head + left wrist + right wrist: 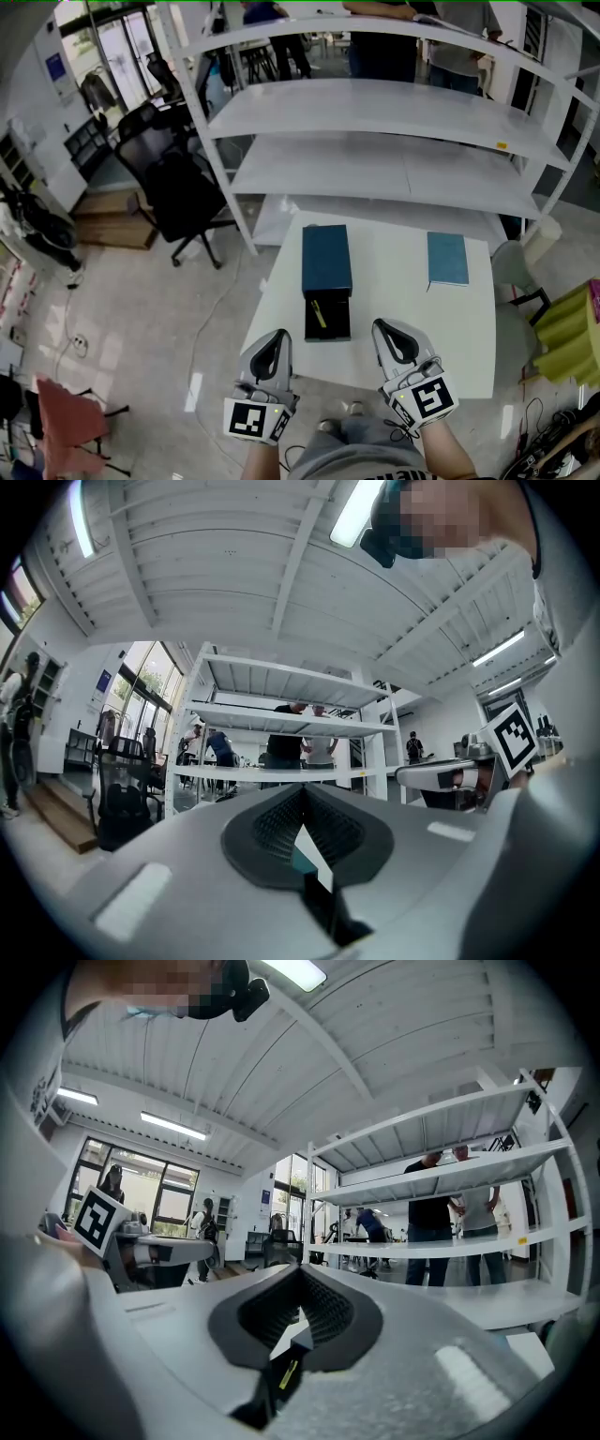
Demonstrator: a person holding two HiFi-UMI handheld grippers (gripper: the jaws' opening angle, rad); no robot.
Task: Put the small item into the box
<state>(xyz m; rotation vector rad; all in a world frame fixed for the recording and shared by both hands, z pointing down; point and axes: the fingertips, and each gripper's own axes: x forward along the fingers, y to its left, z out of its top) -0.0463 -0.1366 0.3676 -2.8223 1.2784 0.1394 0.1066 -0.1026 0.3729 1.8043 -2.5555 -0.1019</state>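
On the white table [394, 328] lies an open box: a dark teal half [326, 260] and, nearer me, a black tray [328, 323]. A small yellow item [320, 314] rests in that tray. My left gripper [278, 339] and right gripper [385, 330] hover at the table's front edge, either side of the tray, both shut with nothing in them. In the left gripper view the gripper [302, 803] has its pads together, a sliver of the teal box [302, 860] showing below. Below the right gripper [302, 1283], the yellow item [289, 1372] shows.
A flat teal rectangle [447, 258] lies on the table's far right. A white shelving rack [394, 112] stands right behind the table, with people beyond it. A black office chair [173, 187] stands at the left, a green seat [567, 328] at the right.
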